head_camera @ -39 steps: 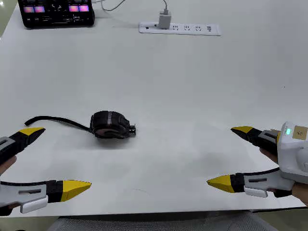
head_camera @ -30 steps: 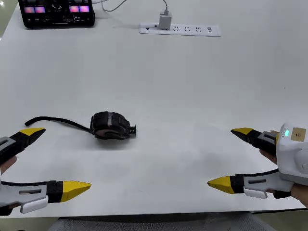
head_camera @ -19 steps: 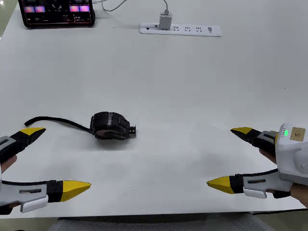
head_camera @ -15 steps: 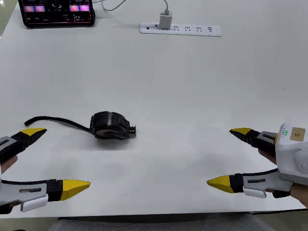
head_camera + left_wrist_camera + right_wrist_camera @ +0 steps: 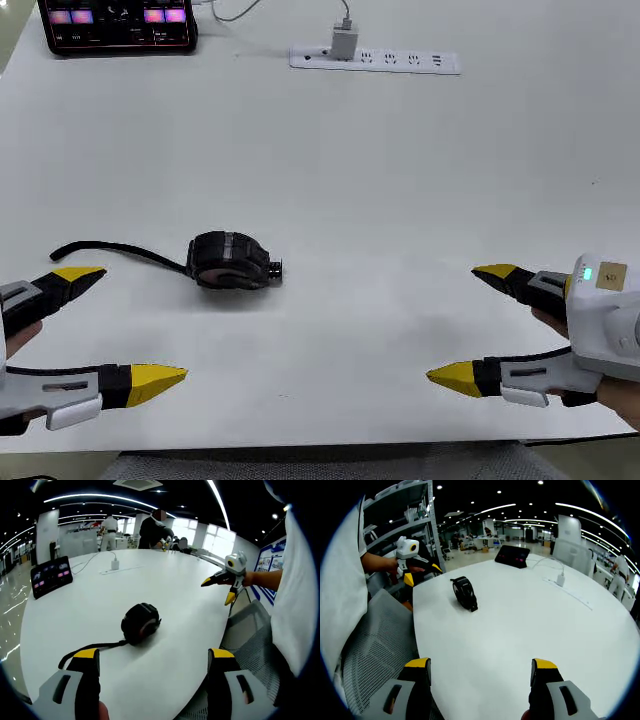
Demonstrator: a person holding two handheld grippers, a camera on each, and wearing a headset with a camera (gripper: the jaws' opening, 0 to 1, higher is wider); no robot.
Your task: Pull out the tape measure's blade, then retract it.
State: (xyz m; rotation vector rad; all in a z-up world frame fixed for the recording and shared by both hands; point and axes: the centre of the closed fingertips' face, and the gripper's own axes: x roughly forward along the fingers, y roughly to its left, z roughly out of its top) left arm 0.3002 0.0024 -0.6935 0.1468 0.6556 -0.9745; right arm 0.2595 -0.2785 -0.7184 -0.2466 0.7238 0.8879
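- Over the last second or so we have eased both grippers slightly inward. The left gripper [image 5: 146,321] has nudged its upper tip toward the middle, and the right gripper [image 5: 450,323] has drifted a touch to the left. The tape measure has not stirred.
- Both pairs of black, yellow-tipped jaws stand spread wide with nothing between them, low over the near edge of the white tabletop [image 5: 400,180].
- We judge they flank the work this way so that one can steady the case while the other takes the blade's end.
- The squat, round-cased black tape measure [image 5: 230,261] lies on the tabletop, ahead and to the right of the left gripper and well apart from the right one. No length of blade is drawn out, and a small dark nub at its mouth faces the right gripper.
- Its thin black wrist strap [image 5: 110,249] trails leftward toward the left gripper's upper jaw without touching it.
- At the far edge lie a white power strip [image 5: 400,60] with a charger plugged in and a black console with lit pink pads [image 5: 115,25], both well clear.
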